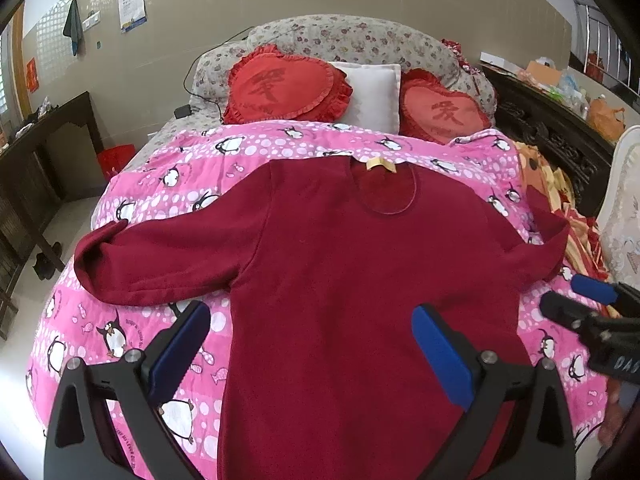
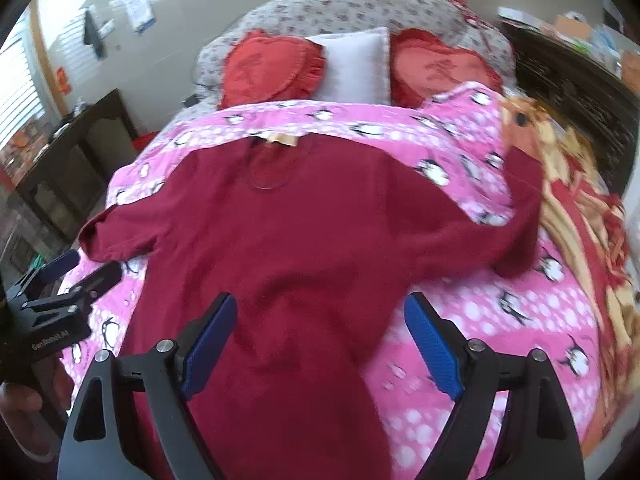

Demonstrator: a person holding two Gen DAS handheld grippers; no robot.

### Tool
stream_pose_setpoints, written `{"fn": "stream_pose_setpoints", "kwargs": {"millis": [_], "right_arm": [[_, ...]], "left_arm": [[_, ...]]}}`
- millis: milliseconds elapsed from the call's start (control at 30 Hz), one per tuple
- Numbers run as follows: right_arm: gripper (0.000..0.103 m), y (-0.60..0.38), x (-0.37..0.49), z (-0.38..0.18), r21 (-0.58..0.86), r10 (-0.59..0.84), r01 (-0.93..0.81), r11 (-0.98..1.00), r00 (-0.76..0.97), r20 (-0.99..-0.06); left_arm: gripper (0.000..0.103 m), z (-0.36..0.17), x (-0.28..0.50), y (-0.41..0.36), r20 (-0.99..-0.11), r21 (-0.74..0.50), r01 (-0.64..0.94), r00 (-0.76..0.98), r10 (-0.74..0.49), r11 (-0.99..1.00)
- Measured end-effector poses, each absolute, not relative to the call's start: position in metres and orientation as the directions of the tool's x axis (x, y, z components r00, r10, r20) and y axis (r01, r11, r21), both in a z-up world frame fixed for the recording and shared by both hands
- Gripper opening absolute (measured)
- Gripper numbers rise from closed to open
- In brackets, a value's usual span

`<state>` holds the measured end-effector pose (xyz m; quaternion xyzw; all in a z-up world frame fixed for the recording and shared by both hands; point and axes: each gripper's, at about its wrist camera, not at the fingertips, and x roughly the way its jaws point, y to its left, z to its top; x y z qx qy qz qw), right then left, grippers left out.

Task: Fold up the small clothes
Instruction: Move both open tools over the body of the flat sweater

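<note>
Left wrist view: a dark red long-sleeved top (image 1: 340,280) is seen spread flat, front up, on a pink penguin-print quilt (image 1: 180,168) that covers the bed, its neckline with a tan label (image 1: 380,165) turned toward the pillows. Both sleeves are laid out sideways, the one on the picture's left lying straight on the quilt, the other bent back near the quilt's edge. The left gripper (image 1: 312,332) is held above the lower body of the top with its blue pads spread wide, and nothing is gripped between them. The right gripper (image 1: 576,300) is seen at the picture's right edge, above the quilt beside the sleeve. In the right wrist view, somewhat blurred, the right gripper (image 2: 320,320) is likewise found wide open and empty above the top's lower half, and the left gripper (image 2: 80,272) appears at the left edge. Two red heart-shaped cushions (image 1: 284,84) and a white pillow (image 1: 374,92) are propped against a floral bolster (image 1: 352,36) at the head of the bed.
</note>
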<state>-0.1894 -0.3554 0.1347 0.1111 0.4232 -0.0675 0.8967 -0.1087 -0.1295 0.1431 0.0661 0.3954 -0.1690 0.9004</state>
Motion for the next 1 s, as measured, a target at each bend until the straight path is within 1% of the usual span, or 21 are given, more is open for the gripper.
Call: {"fn": "stream_pose_setpoints", "kwargs": {"millis": [133, 267, 500, 600, 767, 1000], "right_arm": [[0.064, -0.337, -0.169, 0.126, 0.121, -0.026, 0.190, 0.974, 0.629, -0.777], [0.064, -0.326, -0.154, 0.120, 0.091, -0.057, 0.197, 0.976, 0.635, -0.770], [0.064, -0.313, -0.135, 0.108, 0.107, -0.036, 0.186, 0.977, 0.634, -0.772], [0.064, -0.312, -0.131, 0.100, 0.132, -0.012, 0.183, 0.974, 0.626, -0.779], [0.064, -0.306, -0.125, 0.091, 0.085, -0.036, 0.171, 0.982, 0.604, -0.796], [0.064, -0.307, -0.120, 0.079, 0.087, -0.039, 0.190, 0.978, 0.573, -0.818]], "left_arm": [[0.103, 0.136, -0.102, -0.128, -0.740, -0.014, 0.347, 0.627, -0.243, 0.938], [0.103, 0.128, -0.095, -0.126, -0.741, -0.006, 0.335, 0.632, -0.229, 0.942], [0.102, 0.114, -0.086, -0.123, -0.749, 0.001, 0.319, 0.628, -0.211, 0.948], [0.102, 0.108, -0.082, -0.122, -0.756, 0.000, 0.314, 0.622, -0.206, 0.949], [0.102, 0.101, -0.079, -0.122, -0.760, 0.001, 0.309, 0.618, -0.200, 0.951], [0.102, 0.092, -0.076, -0.123, -0.766, 0.019, 0.310, 0.616, -0.185, 0.951]]}}
